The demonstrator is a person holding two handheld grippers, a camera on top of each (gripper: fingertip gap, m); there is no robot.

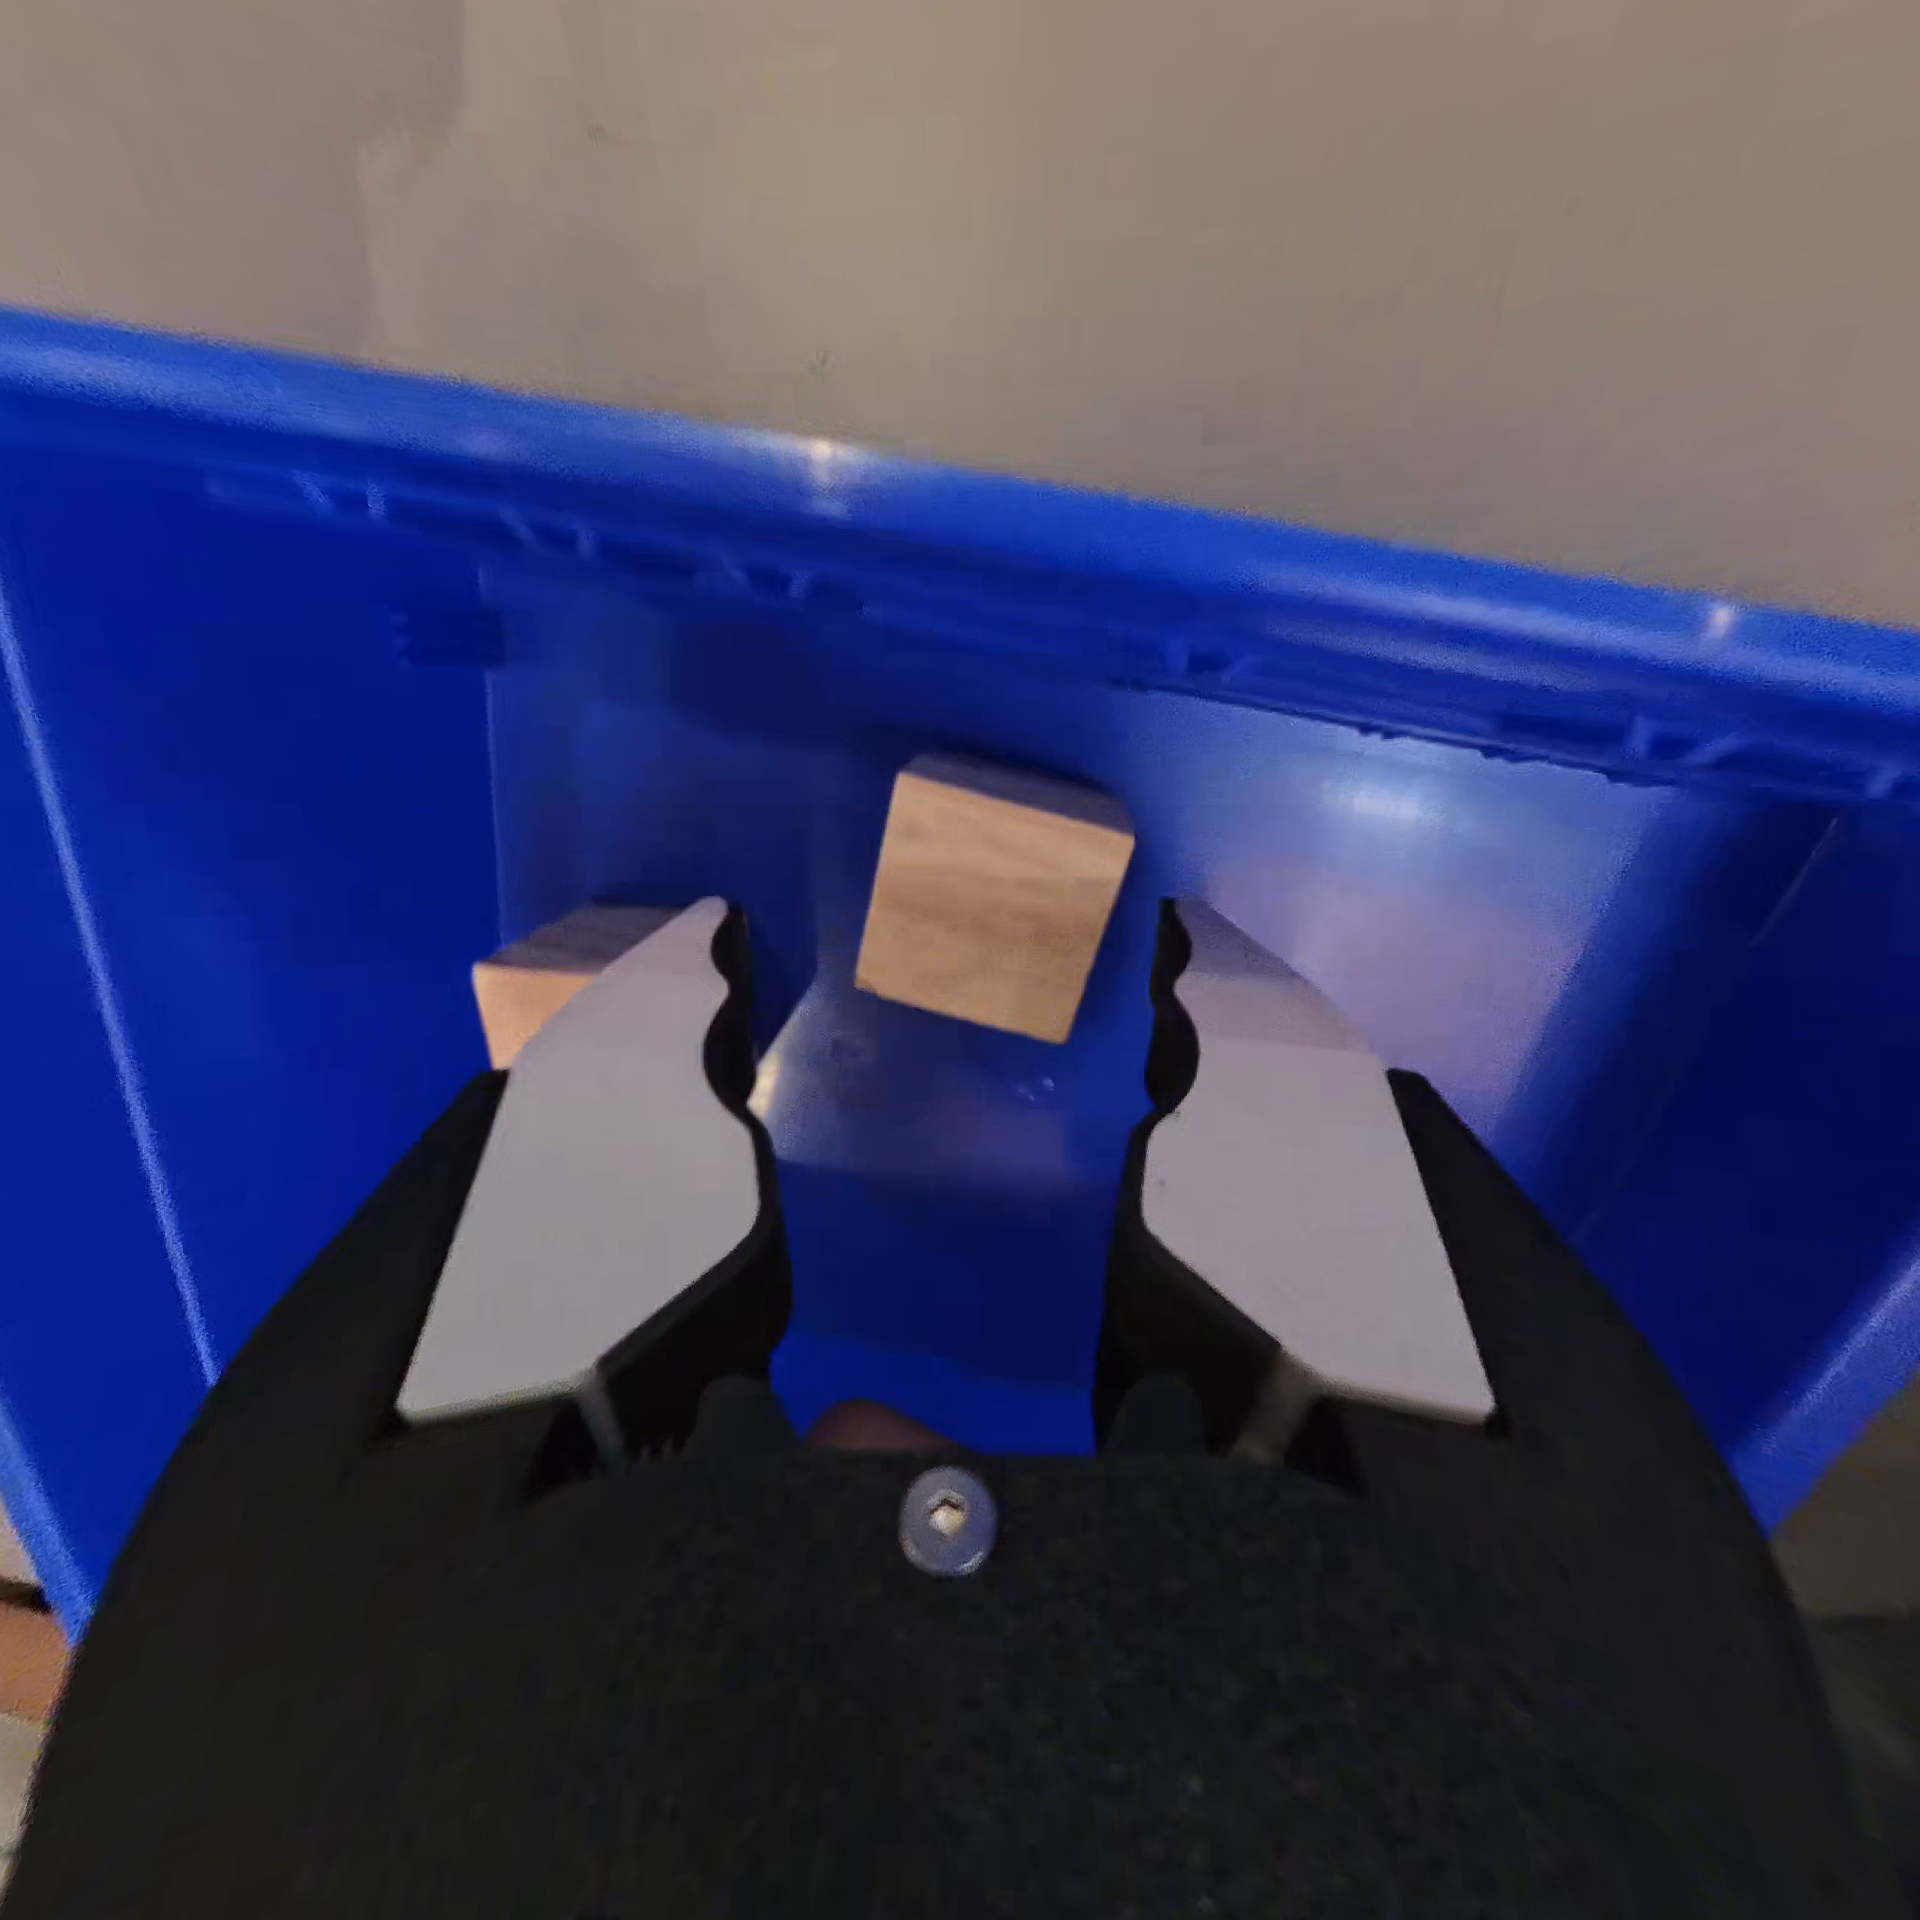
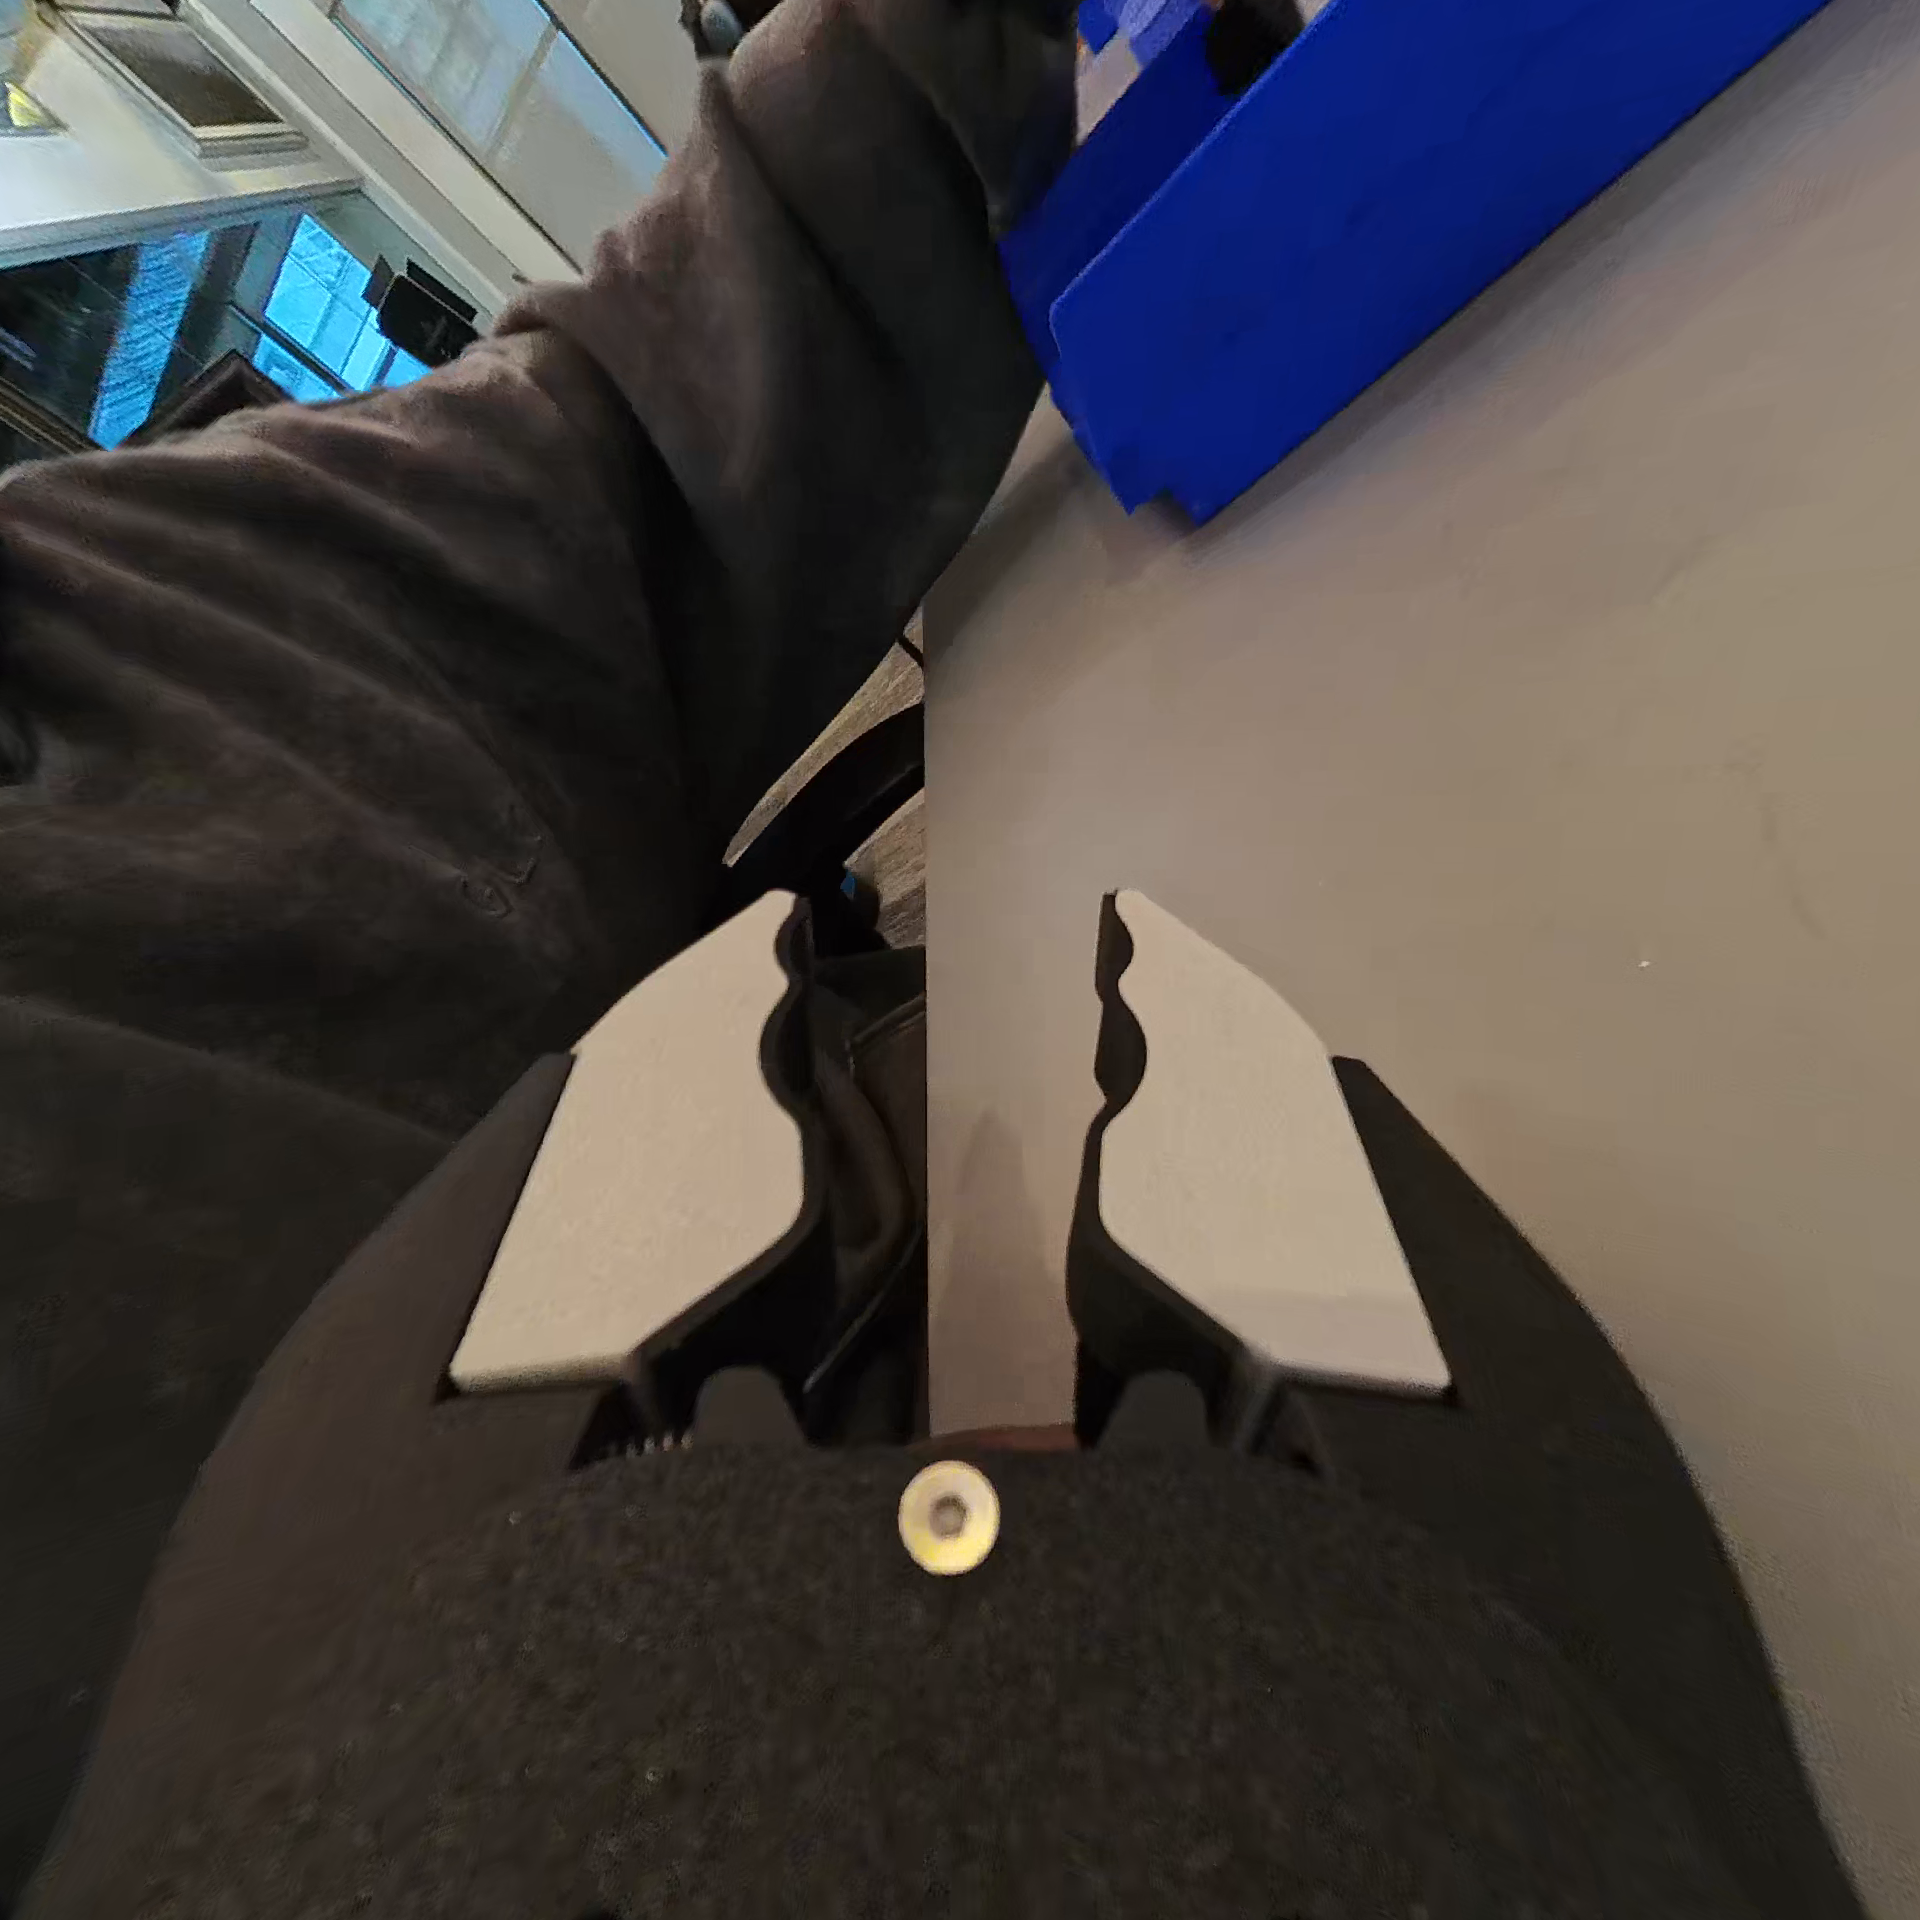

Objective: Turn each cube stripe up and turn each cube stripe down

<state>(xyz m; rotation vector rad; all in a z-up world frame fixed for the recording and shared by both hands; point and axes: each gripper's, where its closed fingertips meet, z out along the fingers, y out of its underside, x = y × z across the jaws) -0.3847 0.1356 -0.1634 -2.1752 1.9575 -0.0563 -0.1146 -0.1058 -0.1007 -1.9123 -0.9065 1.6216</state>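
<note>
Two wooden cubes sit in a blue bin [image 1: 312,831]: one cube [image 1: 992,904] just ahead between the wide, empty left tongs [image 1: 951,914], another [image 1: 530,987] behind their left finger. Light, rigid, smooth-looking; grip flat opposite faces. Right tongs [image 2: 951,904] wide, idle.

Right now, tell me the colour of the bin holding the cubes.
The bin is bright blue, clearest in the left wrist view.
</note>
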